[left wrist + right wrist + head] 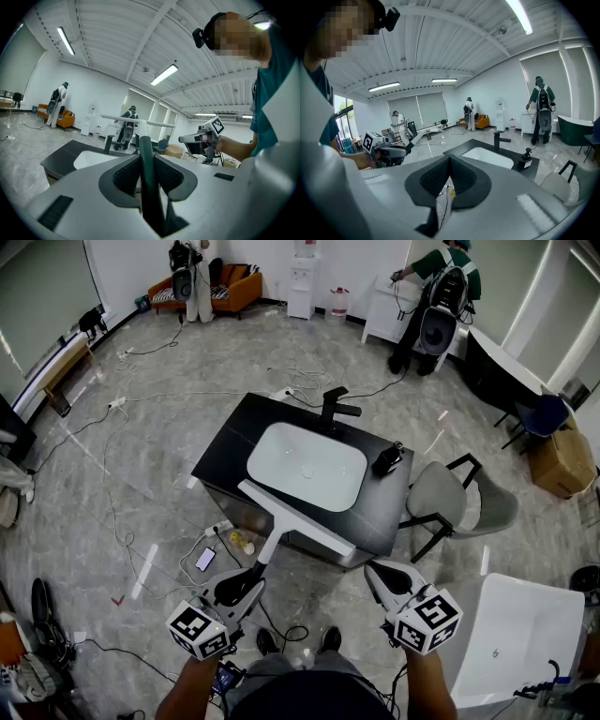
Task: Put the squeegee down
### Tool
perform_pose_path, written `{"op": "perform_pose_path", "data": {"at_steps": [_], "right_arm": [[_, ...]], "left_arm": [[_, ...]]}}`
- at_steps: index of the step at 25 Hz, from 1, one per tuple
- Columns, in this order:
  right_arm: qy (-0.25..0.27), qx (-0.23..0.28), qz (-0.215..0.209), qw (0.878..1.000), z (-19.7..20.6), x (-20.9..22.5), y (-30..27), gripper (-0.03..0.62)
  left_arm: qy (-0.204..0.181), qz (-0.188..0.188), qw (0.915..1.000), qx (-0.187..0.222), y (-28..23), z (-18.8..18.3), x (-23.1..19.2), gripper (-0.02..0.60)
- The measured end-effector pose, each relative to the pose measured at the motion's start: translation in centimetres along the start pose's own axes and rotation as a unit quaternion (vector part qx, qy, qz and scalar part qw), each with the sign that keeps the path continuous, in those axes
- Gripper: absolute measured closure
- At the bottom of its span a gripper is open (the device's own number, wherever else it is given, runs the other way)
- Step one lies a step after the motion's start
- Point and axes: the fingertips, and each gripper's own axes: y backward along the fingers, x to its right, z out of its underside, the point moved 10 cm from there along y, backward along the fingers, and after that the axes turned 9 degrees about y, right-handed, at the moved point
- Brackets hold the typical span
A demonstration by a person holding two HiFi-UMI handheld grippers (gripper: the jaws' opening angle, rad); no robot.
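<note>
Clamping squeegee point(291, 518), left gripper point(255, 570); blade near counter point(225, 451) edge; right gripper point(372, 570) closed.

Things to count
One squeegee point(295, 518), one sink point(306, 465), one tap point(333, 409), one worktop point(230, 451), one grey chair point(441, 498), two grippers (left gripper point(251, 579), right gripper point(375, 570)) and two people far back: one person point(191, 282) left, another person point(439, 296) right.

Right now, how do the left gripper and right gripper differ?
The left gripper is shut on the squeegee handle; the right gripper is shut on nothing. The left one holds the blade near the front edge of the sink counter; the right one hangs beside it, clear. Both point toward the counter.
</note>
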Motion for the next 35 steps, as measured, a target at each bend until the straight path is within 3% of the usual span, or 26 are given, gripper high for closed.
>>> {"op": "perform_pose_path", "data": {"at_steps": [21, 35], "right_arm": [[-0.026, 0.012, 0.006, 1.0, -0.6, -1.6, -1.9, 0.586], [-0.059, 0.036, 0.021, 0.997, -0.5, -3.6, -1.6, 0.586]], "left_arm": [[-0.001, -0.011, 0.9999, -0.002, 2.5, -0.9, -1.9, 0.488], [-0.016, 0.011, 0.9995, -0.024, 3.7, -1.4, -2.7, 0.488]]}}
